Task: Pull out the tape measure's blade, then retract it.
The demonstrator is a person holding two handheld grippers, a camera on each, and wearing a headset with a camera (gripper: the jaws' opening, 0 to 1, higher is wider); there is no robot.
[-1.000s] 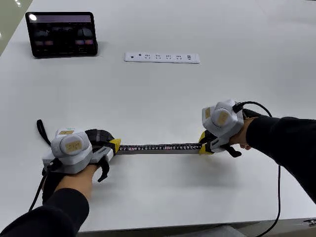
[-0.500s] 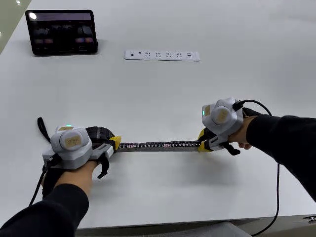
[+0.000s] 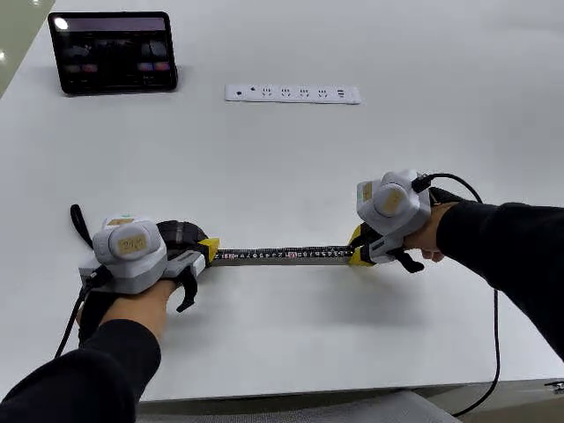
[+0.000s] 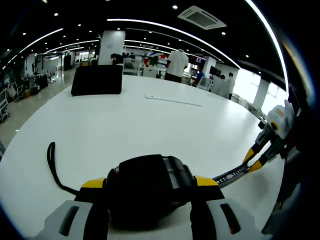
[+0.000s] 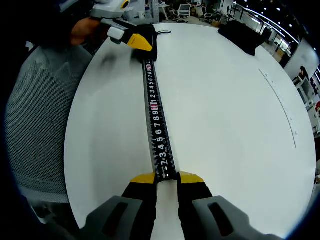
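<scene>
The tape measure case [image 3: 181,236], rigid and compact, lies at 8 o'clock on the desk [image 3: 291,167], clenched in the jaws of the left gripper [image 3: 204,253]; its thin, springy blade [image 3: 282,256] runs toward 3 o'clock, tip pinched by the right gripper [image 3: 357,256], likely slippery.

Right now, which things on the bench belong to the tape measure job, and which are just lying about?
In the job:
tape measure case, clamped in the left gripper
blade, extended, its end gripped by the right gripper

Lying about:
tablet, far left
power strip, far middle
</scene>
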